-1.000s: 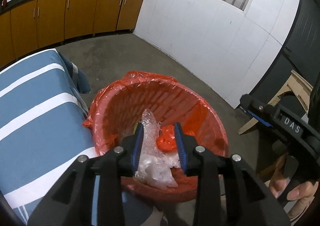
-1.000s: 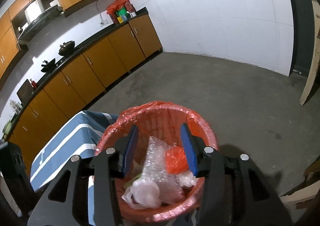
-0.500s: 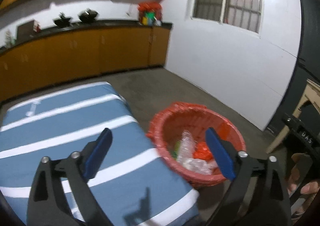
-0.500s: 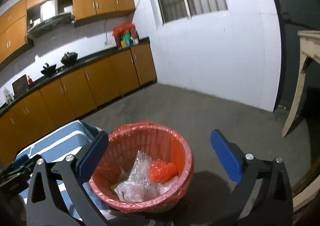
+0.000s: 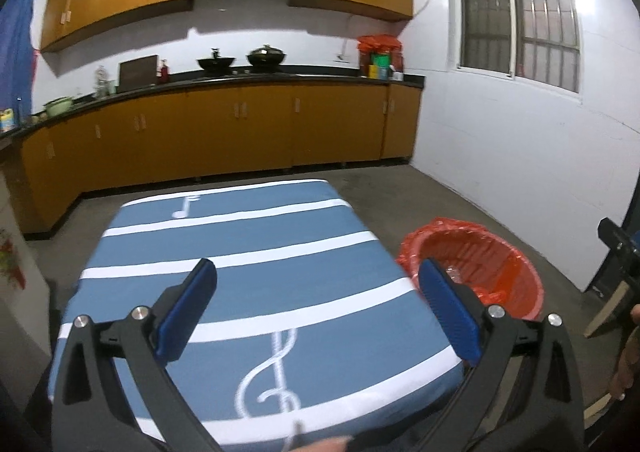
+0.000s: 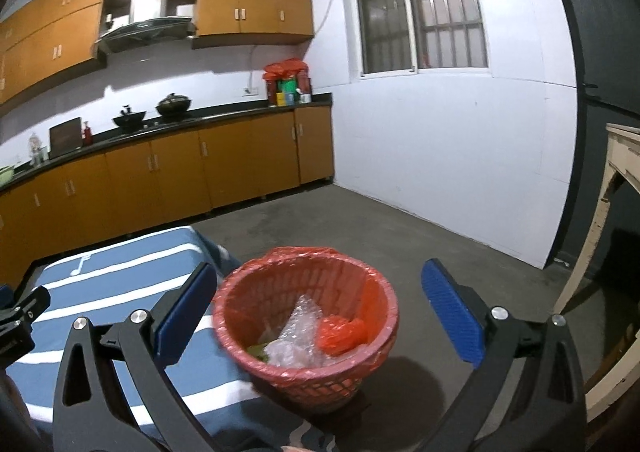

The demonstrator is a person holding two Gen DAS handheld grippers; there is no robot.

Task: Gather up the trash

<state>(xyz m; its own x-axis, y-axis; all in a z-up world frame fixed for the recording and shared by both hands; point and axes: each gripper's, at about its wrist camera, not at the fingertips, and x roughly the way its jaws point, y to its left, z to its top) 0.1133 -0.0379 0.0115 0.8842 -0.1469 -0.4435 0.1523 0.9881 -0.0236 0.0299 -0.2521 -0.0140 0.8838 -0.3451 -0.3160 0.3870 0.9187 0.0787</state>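
A red mesh basket [image 6: 320,380] lined with a red bag stands on the floor beside the table. Inside lie clear bubble wrap [image 6: 298,336], a crumpled red bag [image 6: 340,332] and a green scrap [image 6: 256,350]. My right gripper [image 6: 319,268] hovers open above and short of the basket, nothing between its blue pads. My left gripper [image 5: 316,268] is over the blue striped tablecloth [image 5: 248,252], its jaws opening with nothing between them. The basket [image 5: 500,240] shows to its right, past the right fingertip.
Orange cabinets [image 5: 240,132] with a black counter run along the far wall. A white wall [image 6: 440,152] closes the right side. A pale wooden table leg [image 6: 592,244] stands at the right. The grey concrete floor [image 6: 360,220] surrounds the basket. A person's hand [image 5: 624,364] shows at the right edge.
Both jaws went from narrow over the basket to wide, and the plastic stayed in the basket. Both grippers drew back and up; the left swung left over the table.
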